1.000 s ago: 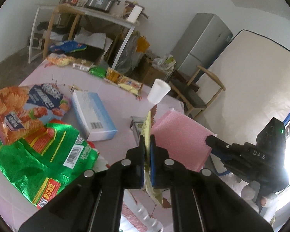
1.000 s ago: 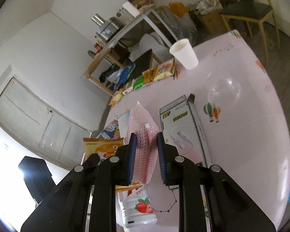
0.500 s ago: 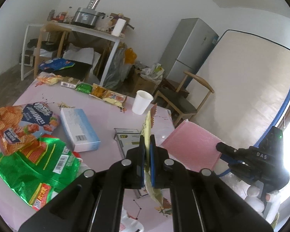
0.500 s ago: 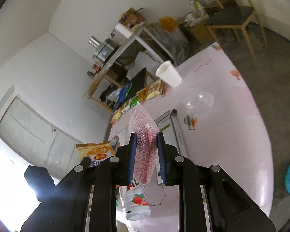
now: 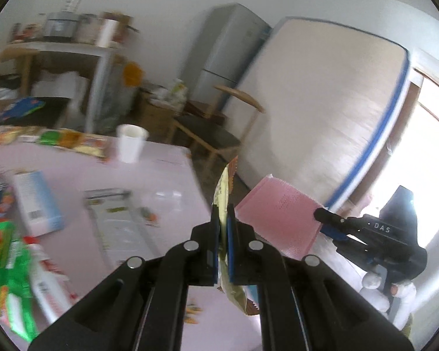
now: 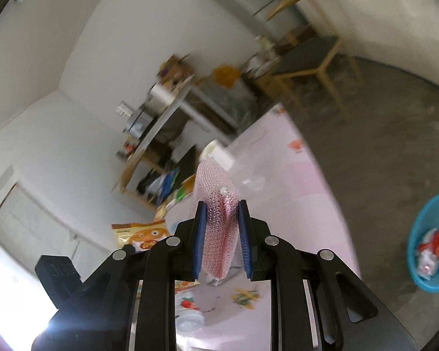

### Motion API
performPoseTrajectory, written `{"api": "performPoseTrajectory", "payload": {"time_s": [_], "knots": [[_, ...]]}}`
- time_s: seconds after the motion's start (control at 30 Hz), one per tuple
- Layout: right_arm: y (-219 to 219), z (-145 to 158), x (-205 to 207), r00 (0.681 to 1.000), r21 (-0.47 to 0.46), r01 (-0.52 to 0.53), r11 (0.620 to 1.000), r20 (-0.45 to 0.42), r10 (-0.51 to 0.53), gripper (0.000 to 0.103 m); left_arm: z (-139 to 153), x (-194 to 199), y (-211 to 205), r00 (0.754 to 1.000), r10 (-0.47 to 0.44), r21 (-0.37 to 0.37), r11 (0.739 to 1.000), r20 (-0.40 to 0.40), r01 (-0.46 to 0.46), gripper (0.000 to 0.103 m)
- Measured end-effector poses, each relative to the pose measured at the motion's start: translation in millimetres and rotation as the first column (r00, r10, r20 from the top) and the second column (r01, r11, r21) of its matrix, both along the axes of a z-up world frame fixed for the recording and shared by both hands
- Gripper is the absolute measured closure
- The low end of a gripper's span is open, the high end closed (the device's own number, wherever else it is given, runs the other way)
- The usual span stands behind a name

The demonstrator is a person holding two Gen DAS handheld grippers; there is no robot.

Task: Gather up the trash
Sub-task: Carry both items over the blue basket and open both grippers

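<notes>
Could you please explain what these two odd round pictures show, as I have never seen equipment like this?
A person holds a two-fingered gripper in each hand; a wide-angle camera on each looks forward along its jaws, so each picture is one gripper's view. The left gripper has its jaws shut on a flat gold snack wrapper. The right gripper grips pink bubble wrap. Below is a pink table with a white paper cup, boxes and snack bags. A blue bin with some trash in it stands on the floor.
</notes>
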State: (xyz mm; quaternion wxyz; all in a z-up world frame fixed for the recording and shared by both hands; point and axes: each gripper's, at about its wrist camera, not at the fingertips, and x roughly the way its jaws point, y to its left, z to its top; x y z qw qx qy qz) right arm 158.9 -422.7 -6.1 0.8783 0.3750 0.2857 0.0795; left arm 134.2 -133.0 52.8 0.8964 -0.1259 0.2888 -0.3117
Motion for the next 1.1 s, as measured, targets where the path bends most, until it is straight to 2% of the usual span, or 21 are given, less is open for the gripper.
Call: {"api": "performPoseTrajectory", "payload": {"time_s": [0.13,0.27,0.4,0.47,0.53,0.63,0.67,0.7,0.73,0.77,0.8,0.83,0.93,1.0,1.1], "knots": [[-42,-13,-37,0.988,-0.013,0.149,0.989,-0.036,-0.149,0.083,-7,-1,-51,0.989,-0.146,0.024,0.989,-0.034,0.147,0.099],[-88,-43,-81,0.945,0.001,0.313,0.950,-0.105,-0.311,0.083,-22,-6,-109,0.956,-0.279,0.061,0.956,-0.094,0.286,0.099],[-127,-85,-112,0.885,0.032,0.435,0.900,-0.195,-0.422,0.083,-50,-9,-179,0.894,-0.401,0.087,0.902,-0.199,0.423,0.099],[-140,-104,-123,0.859,0.045,0.479,0.877,-0.231,-0.457,0.083,-68,-10,-213,0.853,-0.447,0.078,0.873,-0.271,0.482,0.099],[-154,-127,-130,0.829,0.056,0.523,0.851,-0.267,-0.492,0.083,-84,-10,-240,0.819,-0.474,0.072,0.851,-0.324,0.520,0.099],[-170,-163,-137,0.785,0.081,0.584,0.808,-0.310,-0.537,0.079,-113,-13,-284,0.783,-0.494,0.110,0.816,-0.379,0.568,0.098],[-176,-174,-141,0.768,0.082,0.604,0.792,-0.325,-0.552,0.077,-124,-15,-296,0.773,-0.499,0.126,0.803,-0.392,0.582,0.097],[-182,-189,-146,0.744,0.080,0.631,0.772,-0.346,-0.572,0.073,-137,-15,-311,0.764,-0.500,0.151,0.789,-0.408,0.596,0.084],[-185,-200,-149,0.726,0.079,0.650,0.756,-0.361,-0.586,0.057,-148,-16,-322,0.760,-0.494,0.168,0.781,-0.423,0.601,0.062],[-187,-215,-154,0.688,0.067,0.684,0.726,-0.389,-0.612,0.047,-159,-17,-328,0.759,-0.484,0.179,0.780,-0.436,0.600,0.054],[-187,-228,-161,0.649,0.047,0.713,0.699,-0.420,-0.634,0.047,-169,-17,-333,0.765,-0.470,0.187,0.786,-0.441,0.590,0.050],[-185,-234,-164,0.636,0.046,0.722,0.690,-0.437,-0.637,0.047,-174,-16,-335,0.771,-0.461,0.185,0.793,-0.440,0.580,0.050],[-178,-251,-177,0.628,0.066,0.726,0.685,-0.470,-0.620,0.046,-175,-15,-330,0.775,-0.455,0.150,0.813,-0.438,0.562,0.044],[-172,-250,-180,0.633,0.032,0.706,0.707,-0.475,-0.611,0.046,-169,-16,-322,0.790,-0.458,0.149,0.820,-0.409,0.553,0.043],[-172,-239,-184,0.640,0.025,0.699,0.715,-0.468,-0.610,0.046,-156,-14,-305,0.806,-0.459,0.133,0.833,-0.373,0.536,0.042]]}}
